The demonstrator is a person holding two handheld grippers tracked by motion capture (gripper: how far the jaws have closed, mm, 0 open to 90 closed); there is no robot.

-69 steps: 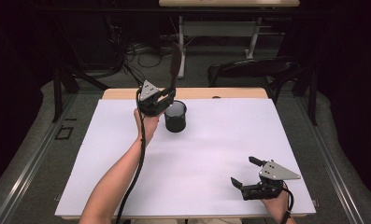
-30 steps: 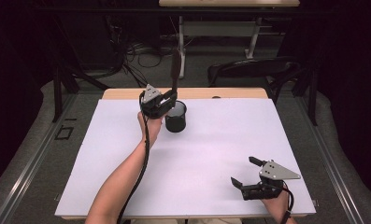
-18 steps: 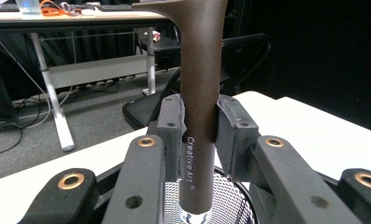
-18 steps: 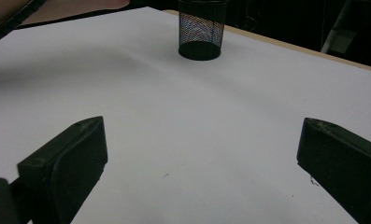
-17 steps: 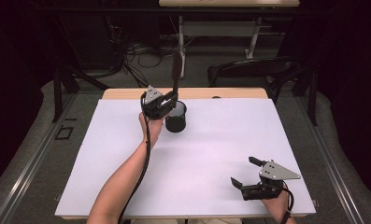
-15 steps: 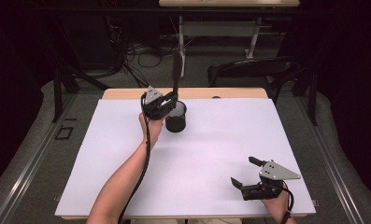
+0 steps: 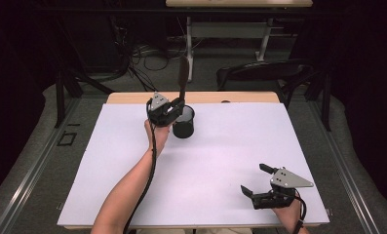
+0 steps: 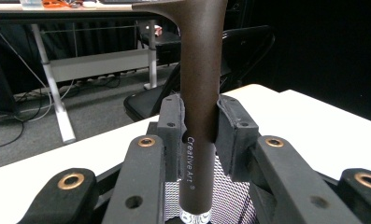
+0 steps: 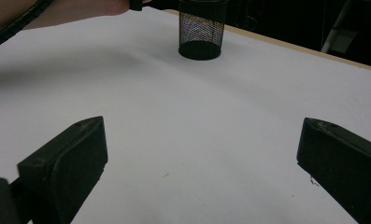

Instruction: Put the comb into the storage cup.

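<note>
jaws of the left gripper (image 7: 174, 109) are clamped on a dark brown brush handle (image 8: 202, 93) held upright, its lower end over the black mesh cup (image 7: 183, 123) at the far side of the white table (image 7: 220, 161); right gripper (image 7: 254, 187) rests near the front right corner, jaws wide apart, holding nothing

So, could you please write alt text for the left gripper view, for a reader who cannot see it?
The left gripper clamps its two black pads on a dark brown marker held upright, printed "Creative Art", with its lower end above a black mesh cup. Behind lie the white table, a black chair and a desk's legs.
</note>
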